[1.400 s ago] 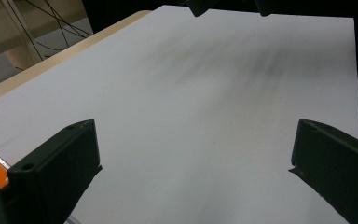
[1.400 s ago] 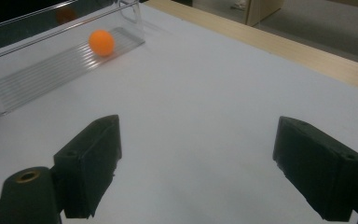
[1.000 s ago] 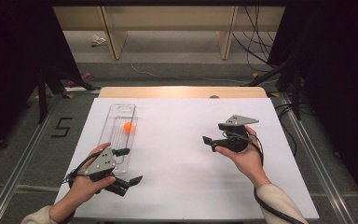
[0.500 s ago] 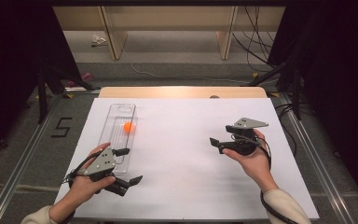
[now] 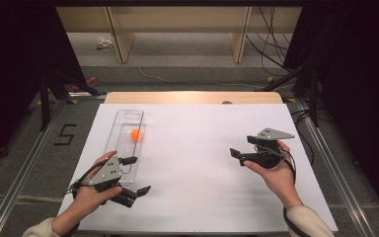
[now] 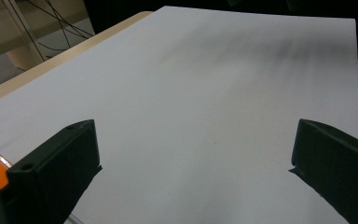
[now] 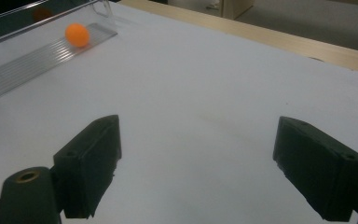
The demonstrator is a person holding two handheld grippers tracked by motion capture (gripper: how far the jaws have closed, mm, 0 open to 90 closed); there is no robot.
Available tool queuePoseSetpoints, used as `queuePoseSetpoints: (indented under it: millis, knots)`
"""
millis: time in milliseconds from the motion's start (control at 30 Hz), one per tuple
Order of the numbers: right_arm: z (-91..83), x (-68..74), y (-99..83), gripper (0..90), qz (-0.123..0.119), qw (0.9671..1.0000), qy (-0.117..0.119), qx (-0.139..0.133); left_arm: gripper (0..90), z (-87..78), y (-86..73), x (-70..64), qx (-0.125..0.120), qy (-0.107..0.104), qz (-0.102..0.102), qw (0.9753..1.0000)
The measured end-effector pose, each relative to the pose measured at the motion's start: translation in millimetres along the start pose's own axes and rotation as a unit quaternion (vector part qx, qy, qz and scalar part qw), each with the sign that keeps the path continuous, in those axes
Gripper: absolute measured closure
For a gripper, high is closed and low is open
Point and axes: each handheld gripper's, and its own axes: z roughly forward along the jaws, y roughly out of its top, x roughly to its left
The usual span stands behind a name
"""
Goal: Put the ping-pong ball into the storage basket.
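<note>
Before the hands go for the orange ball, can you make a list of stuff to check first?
1. Orange ball resting inside the clear tray: ok.
2. Left gripper open and holding nothing: ok.
3. Right gripper open and holding nothing: ok.
4. Path from the left gripper to the ball free of other things: ok, it sits right by the tray's near end.
5. Tray lying flat on the white table: ok.
6. Ball sitting still and not rolling: cannot tell.
</note>
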Motion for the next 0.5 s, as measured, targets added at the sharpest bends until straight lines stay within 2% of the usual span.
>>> queuePoseSetpoints:
  millis: [500]
  knots:
    - [-23.0, -9.5, -12.7, 16.2, 0.012, 0.9997, -0.018, -0.008, 0.5, -0.4, 0.3, 0.0, -0.001, 0.001, 0.000, 1.0000]
